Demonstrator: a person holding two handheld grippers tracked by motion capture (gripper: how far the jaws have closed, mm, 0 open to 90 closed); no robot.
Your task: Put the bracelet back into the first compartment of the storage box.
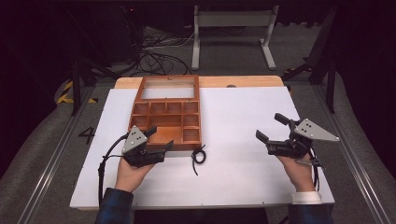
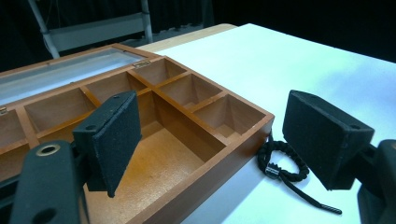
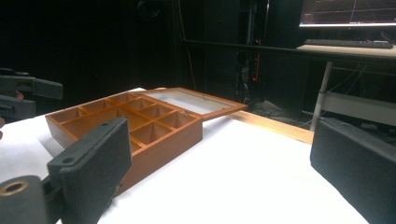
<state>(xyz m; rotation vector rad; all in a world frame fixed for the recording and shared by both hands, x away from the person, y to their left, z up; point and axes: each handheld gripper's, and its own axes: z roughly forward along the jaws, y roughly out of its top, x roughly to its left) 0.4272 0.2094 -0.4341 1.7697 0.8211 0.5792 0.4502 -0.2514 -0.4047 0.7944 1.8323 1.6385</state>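
An open wooden box (image 1: pixel 169 122) with several empty compartments lies on the white tabletop (image 1: pixel 243 116). Its glass-paned lid (image 1: pixel 169 87) is folded flat behind it. A black braided cord bracelet (image 1: pixel 199 155) rests on the table by the box's near right corner. My left gripper (image 1: pixel 161 138) is open at the box's near edge. In the left gripper view, one pad (image 2: pixel 114 140) hangs over the large compartment of the box (image 2: pixel 210 177) and the other stands outside, above the bracelet (image 2: pixel 280 163). My right gripper (image 1: pixel 269 126) is open over bare table at the right, holding nothing.
The right gripper view looks past that gripper (image 3: pixel 222 140) to the box (image 3: pixel 163 135) and a wooden strip (image 3: pixel 275 126) along the table's far edge. A white metal stand (image 1: pixel 231 28) and cables (image 1: pixel 154 56) lie on the floor beyond. A desk with a monitor (image 3: pixel 348 11) stands farther off.
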